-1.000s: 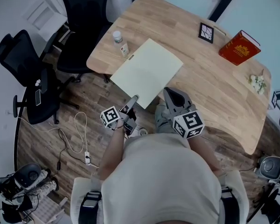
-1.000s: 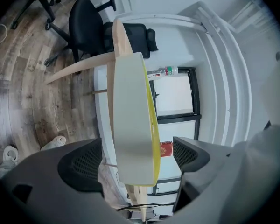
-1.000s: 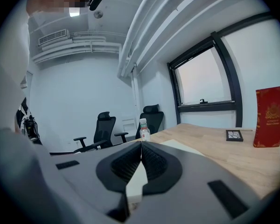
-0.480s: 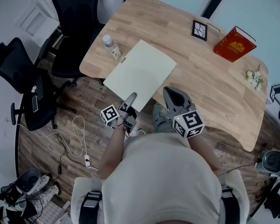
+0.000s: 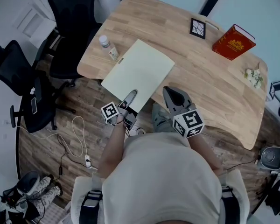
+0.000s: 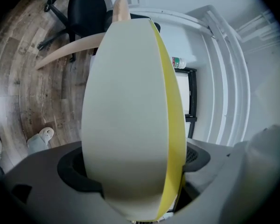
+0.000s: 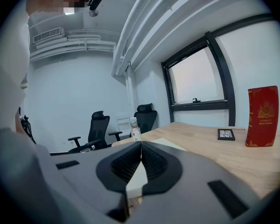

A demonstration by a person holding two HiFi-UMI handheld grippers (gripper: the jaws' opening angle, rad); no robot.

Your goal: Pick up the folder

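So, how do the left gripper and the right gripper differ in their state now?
The left gripper is shut on the near edge of the cream folder, while the right gripper has its jaws pressed together with nothing between them. The left gripper reaches the folder at its corner that overhangs the table; the right gripper sits beside the folder and seems not to touch it. Both point forward toward the table.

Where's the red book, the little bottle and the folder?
red book (image 5: 233,42): head view, middle of its cover.
bottle (image 5: 104,41): head view, its cap.
folder (image 5: 140,71): head view, middle of its top face.
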